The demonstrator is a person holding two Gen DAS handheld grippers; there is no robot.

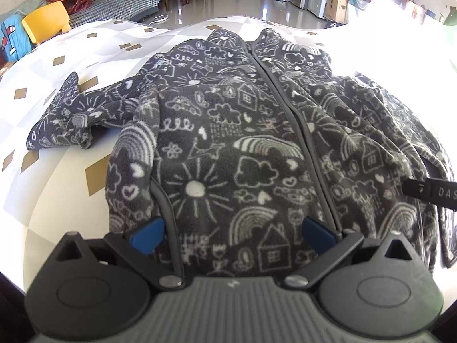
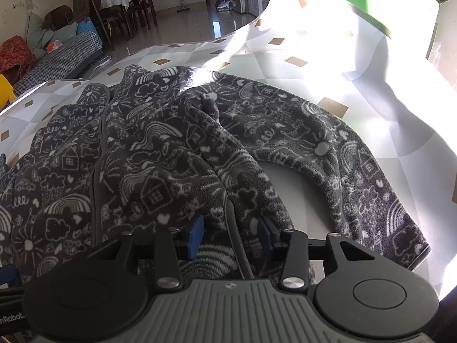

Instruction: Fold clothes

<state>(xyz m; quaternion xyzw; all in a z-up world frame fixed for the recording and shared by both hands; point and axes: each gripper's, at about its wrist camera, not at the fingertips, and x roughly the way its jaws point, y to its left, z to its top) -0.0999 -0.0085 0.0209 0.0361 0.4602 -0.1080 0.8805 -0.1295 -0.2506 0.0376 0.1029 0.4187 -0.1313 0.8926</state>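
I had the dark fleece jacket (image 1: 228, 131) spread front-up on the tablecloth (image 1: 71, 57), a white cloth with small tan diamonds. The jacket carried a white doodle print of suns, rainbows, clouds and houses. In the left wrist view it filled the centre of the frame, zipper (image 1: 288, 108) running from the collar at upper centre down toward the lower right. One sleeve (image 1: 77, 120) lay out flat toward the left edge of the frame, cuff end resting on the cloth.

My left gripper (image 1: 232, 235) sat at the bottom centre of its view, over the jacket's hem. Its blue pads (image 1: 147, 237) stood wide apart, with fleece lying between and beneath them. They did not press on it. A grey piped seam passed just beside the left pad.

In the right wrist view the jacket occupied the centre and left. The other sleeve (image 2: 357, 165) curved across the right half of the frame, its cuff near the lower right, with bare cloth showing in the crook between sleeve and body. My right gripper (image 2: 230, 238) was at bottom centre. Its pads (image 2: 195, 237) were partly apart, a fold of fleece with a grey seam standing between them; I saw a gap on either side, so no clamp.

Strong sun washed out the cloth at upper right in both views. A yellow chair (image 1: 47, 21) showed at upper left of the left view.
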